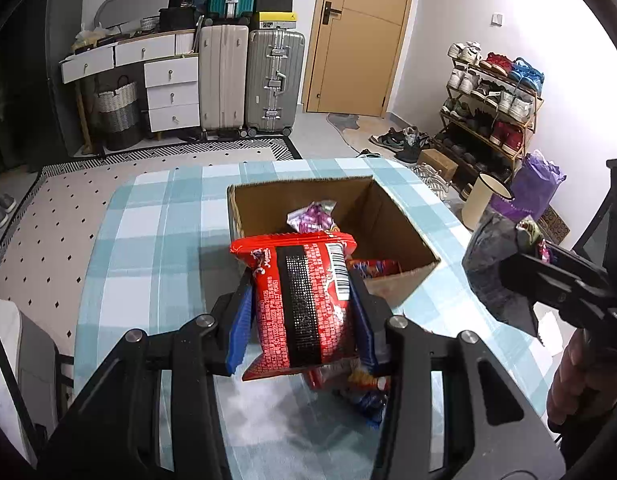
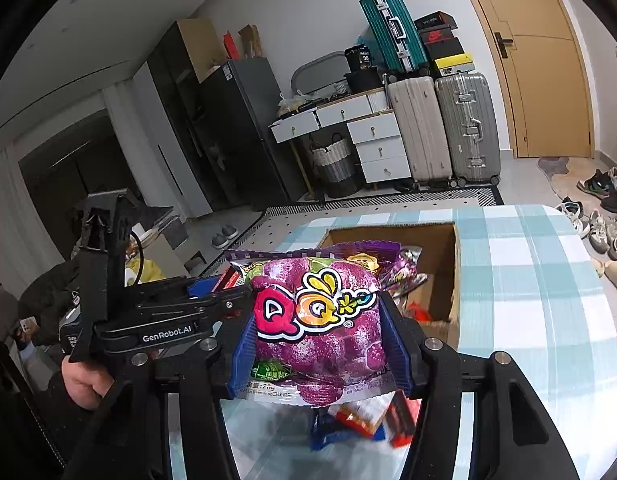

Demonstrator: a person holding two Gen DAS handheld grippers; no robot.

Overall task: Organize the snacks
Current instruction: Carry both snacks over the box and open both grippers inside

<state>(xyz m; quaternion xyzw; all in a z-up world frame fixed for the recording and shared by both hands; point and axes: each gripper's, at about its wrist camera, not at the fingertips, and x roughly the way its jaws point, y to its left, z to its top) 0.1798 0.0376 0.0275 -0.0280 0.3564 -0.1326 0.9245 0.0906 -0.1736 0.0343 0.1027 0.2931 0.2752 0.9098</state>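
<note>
Left wrist view: the left gripper (image 1: 304, 300) fills the lower centre of the frame, its jaws closed on a red snack packet (image 1: 298, 300), blue pads pressed against both sides of the packet. The packet hangs clear of the desk (image 1: 156, 232), which carries a blue-and-white checked cloth. Behind the packet, at frame centre, stands an open cardboard box (image 1: 392, 220); a purple wrapper (image 1: 312, 218) and a red wrapper (image 1: 374, 268) lie inside it. Below the held packet, a small heap of loose snacks (image 1: 360, 392) rests on the desk. At the right edge the right gripper (image 1: 508, 264) appears side-on, holding a dark, blurred bag.

Right wrist view: the right gripper (image 2: 320, 328) occupies the lower centre, its jaws partly open and clamped on a purple candy bag (image 2: 320, 320) printed with large "QQ" lettering; the blue pads touch both edges of the bag. The cardboard box (image 2: 454, 264) lies behind it, centre right, with wrappers visible inside. Loose snacks (image 2: 368, 420) sit on the desk (image 2: 528, 300) under the bag. At the left of the frame the left gripper (image 2: 224, 284) is seen side-on, held by a hand (image 2: 84, 384) at lower left.

Background, both views: suitcases (image 1: 248, 80), a white chest of drawers (image 1: 172, 84) and a wooden door (image 1: 360, 36).
</note>
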